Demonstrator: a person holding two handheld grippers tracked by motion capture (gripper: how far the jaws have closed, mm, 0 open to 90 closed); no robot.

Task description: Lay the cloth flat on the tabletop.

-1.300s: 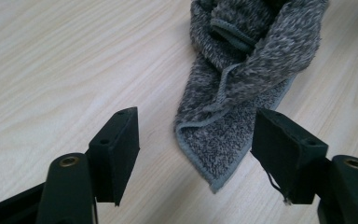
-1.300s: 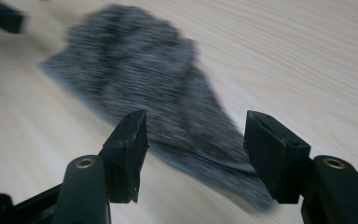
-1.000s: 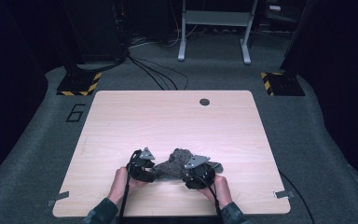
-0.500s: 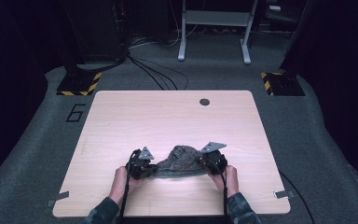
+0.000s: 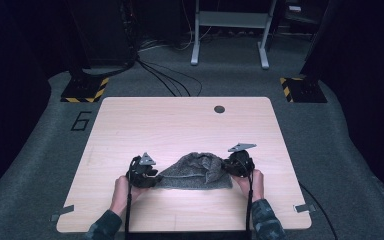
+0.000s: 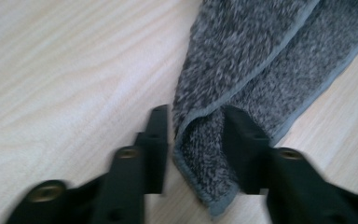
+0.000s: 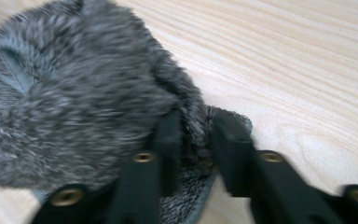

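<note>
- Two tongs flank one grey towel (image 5: 196, 172), which lies on the near half of the table (image 5: 180, 125); everything below is placed from that towel.
- At the towel's left end, the left tongs (image 5: 150, 176) point at a folded corner. In the left gripper view that corner (image 6: 205, 158) sits between the black jaws, which have just been opening; a sliver of table shows beside the left jaw, so the corner looks bracketed rather than pinched.
- At the towel's right end, the right tongs (image 5: 232, 167) straddle a bunched edge. In the right gripper view the pile (image 7: 193, 130) runs up between the jaws, which have also just been opening; they stand partly apart, and I cannot tell whether the pads press the cloth.
- Between the two, the towel's long axis runs left to right across the table, its straight hem toward the person and its humped middle away.
- Each hand is nearest its own end, so any spreading or folding would, I judge, work along that left-right line.
- Beyond the towel, toward the far edge, a dark round hole (image 5: 219, 109) marks the tabletop, well apart from the cloth.
</note>
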